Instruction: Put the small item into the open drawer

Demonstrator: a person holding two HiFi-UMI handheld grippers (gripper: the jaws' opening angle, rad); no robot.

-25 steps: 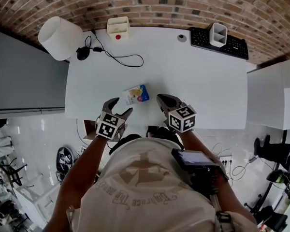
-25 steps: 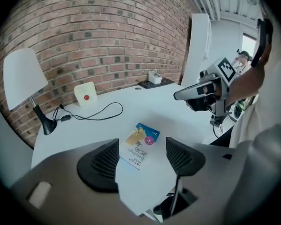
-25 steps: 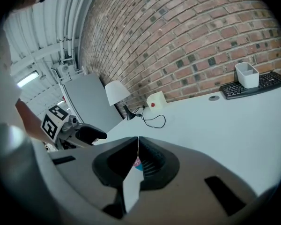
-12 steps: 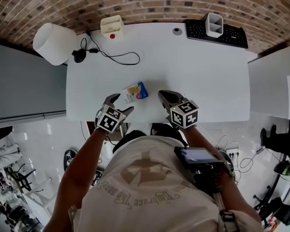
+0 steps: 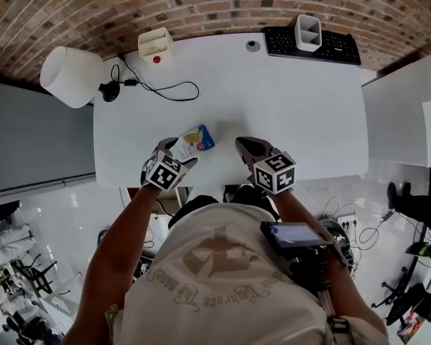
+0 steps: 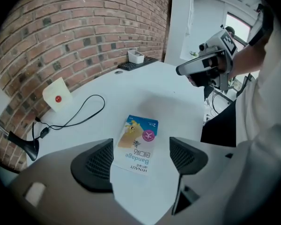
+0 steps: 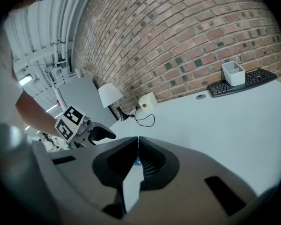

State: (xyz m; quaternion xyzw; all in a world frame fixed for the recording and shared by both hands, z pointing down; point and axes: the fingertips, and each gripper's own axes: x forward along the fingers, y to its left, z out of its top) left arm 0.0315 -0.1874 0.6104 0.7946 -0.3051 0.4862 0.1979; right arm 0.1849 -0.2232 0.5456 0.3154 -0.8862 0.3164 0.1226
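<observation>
The small item is a flat blue and white bandage box (image 5: 195,141) that lies on the white table (image 5: 287,99) near its front edge. In the left gripper view the box (image 6: 138,142) has its near end between my left gripper's (image 6: 139,157) wide-apart jaws, and neither pad (image 6: 94,164) touches it. From the head view the left gripper (image 5: 178,152) sits right at the box's near corner. My right gripper (image 5: 246,146) hovers to the right of the box, and its jaws (image 7: 136,146) are shut on nothing. No drawer shows in any view.
At the table's back stand a beige box with a red button (image 5: 154,45), a black cable (image 5: 161,88), a white lamp (image 5: 70,76), and a keyboard (image 5: 312,46) with a white container (image 5: 307,32) on it. A white cabinet (image 5: 406,121) stands to the right.
My left gripper has moved forward to the box and its jaws now flank the box's near end, standing wider apart. The right gripper has kept its place, shut.
</observation>
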